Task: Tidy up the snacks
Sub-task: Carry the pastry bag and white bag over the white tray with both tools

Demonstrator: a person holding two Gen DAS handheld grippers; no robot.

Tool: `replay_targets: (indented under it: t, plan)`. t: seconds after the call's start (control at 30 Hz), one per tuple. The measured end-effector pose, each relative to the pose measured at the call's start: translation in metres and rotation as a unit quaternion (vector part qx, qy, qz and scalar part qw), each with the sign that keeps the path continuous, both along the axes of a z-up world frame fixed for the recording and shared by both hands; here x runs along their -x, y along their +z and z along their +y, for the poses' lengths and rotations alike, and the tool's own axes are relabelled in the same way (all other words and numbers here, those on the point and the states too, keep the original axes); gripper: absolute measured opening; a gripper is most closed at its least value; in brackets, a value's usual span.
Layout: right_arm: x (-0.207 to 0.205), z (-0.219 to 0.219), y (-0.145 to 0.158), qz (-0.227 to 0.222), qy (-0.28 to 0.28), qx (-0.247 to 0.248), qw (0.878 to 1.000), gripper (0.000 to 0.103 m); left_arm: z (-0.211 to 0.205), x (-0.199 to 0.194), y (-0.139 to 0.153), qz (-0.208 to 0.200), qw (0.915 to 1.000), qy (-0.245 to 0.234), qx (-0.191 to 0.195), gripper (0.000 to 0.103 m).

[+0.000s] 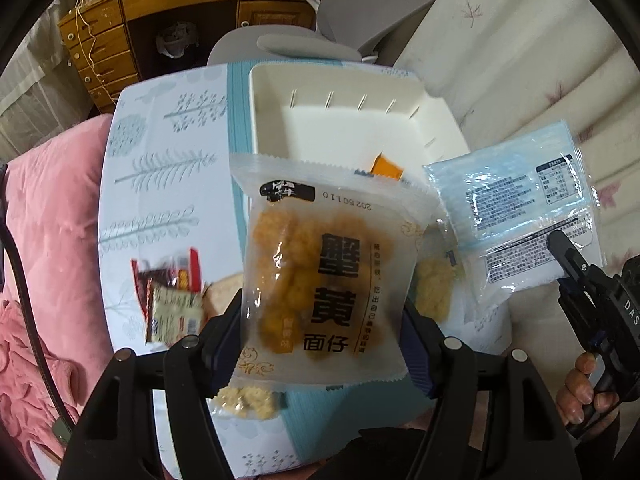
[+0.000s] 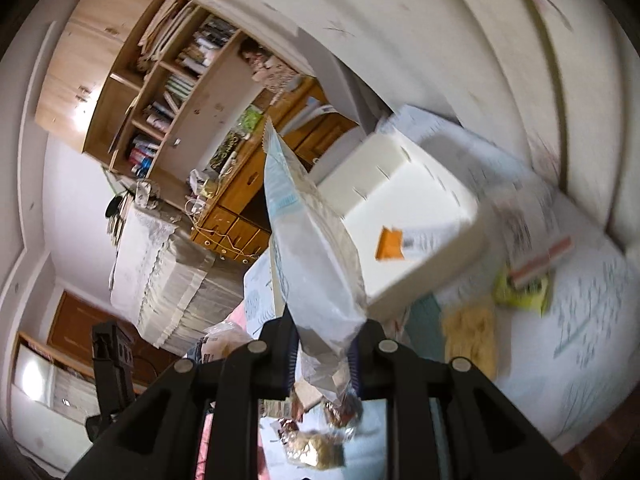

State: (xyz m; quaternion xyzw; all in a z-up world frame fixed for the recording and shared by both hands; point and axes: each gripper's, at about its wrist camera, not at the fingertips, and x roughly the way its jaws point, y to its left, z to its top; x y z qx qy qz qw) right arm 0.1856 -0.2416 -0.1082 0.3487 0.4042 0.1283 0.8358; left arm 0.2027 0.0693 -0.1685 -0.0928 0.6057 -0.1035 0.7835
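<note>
The left gripper (image 1: 322, 316) clamps a translucent snack packet (image 1: 320, 276) of orange-yellow puffs, lifted just in front of the white bin (image 1: 336, 80). The right gripper (image 2: 324, 344) pinches a pale blue packet (image 2: 308, 232) by its lower edge, raised beside the bin. Inside the bin lies an orange packet (image 2: 390, 244). Left of the bin, small wrapped snacks (image 1: 172, 300) sit on the patterned table (image 1: 168, 200).
</note>
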Motion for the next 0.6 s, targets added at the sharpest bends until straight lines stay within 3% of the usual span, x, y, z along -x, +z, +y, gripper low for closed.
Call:
replay_targets:
  t: [0.27,0.6]
  plan:
    - [-0.049,-0.012,0.015,-0.020,0.048,0.036,0.998,0.021,-0.032,-0.045,0.018,-0.030,0.9992,0.019,-0.019,0.071]
    - [-0.092,-0.018,0.010,-0.018,0.099,0.075,0.992,0.021,-0.059,-0.091,0.000,-0.035,0.9978,0.050,-0.027,0.073]
